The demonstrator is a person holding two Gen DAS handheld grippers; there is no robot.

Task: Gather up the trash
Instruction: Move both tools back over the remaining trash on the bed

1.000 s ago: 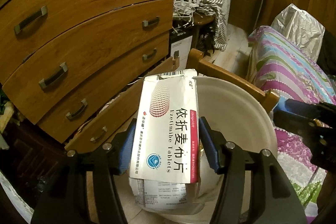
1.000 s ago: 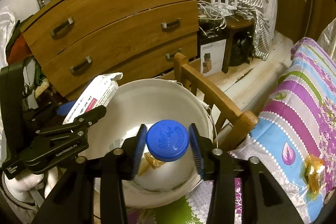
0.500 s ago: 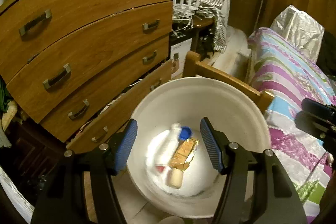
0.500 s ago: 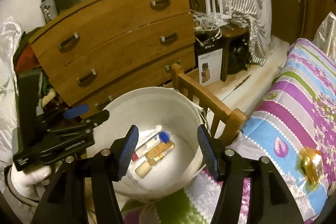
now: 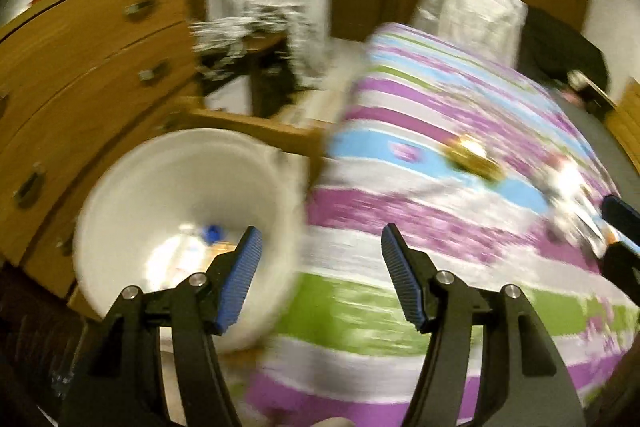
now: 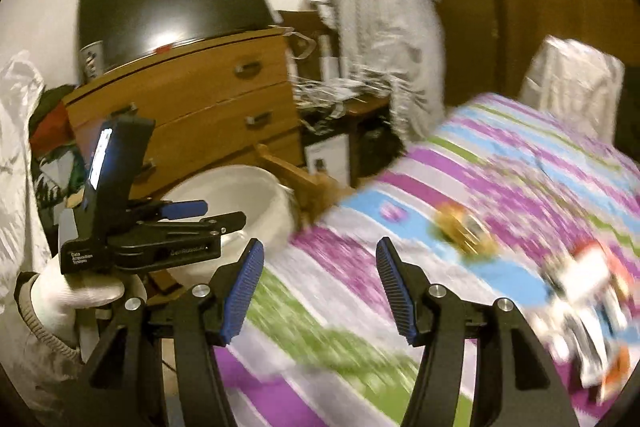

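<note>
Both views are motion-blurred. My left gripper (image 5: 322, 275) is open and empty, over the edge of the striped bed (image 5: 440, 227) beside the white bin (image 5: 120, 195). Trash lies blurred in the bin's bottom, with a blue cap (image 5: 212, 231) showing. My right gripper (image 6: 318, 289) is open and empty above the bed (image 6: 460, 187). A golden wrapper (image 5: 474, 157) lies on the bed; it also shows in the right wrist view (image 6: 464, 227). A white and red packet (image 6: 588, 291) lies at the right. The left gripper (image 6: 192, 219) shows in the right wrist view.
A wooden chest of drawers (image 5: 80, 75) stands behind the bin (image 6: 240, 187). A wooden bed frame post (image 6: 304, 183) sits between bin and bed. Striped clothing (image 6: 380, 39) hangs at the back. A silver bag (image 5: 468, 15) lies at the bed's far end.
A second ago the left gripper held a tablet box and the right a blue-capped bottle; both were dropped into the bin. Both grippers have since swung right, from the bin to the bed.
</note>
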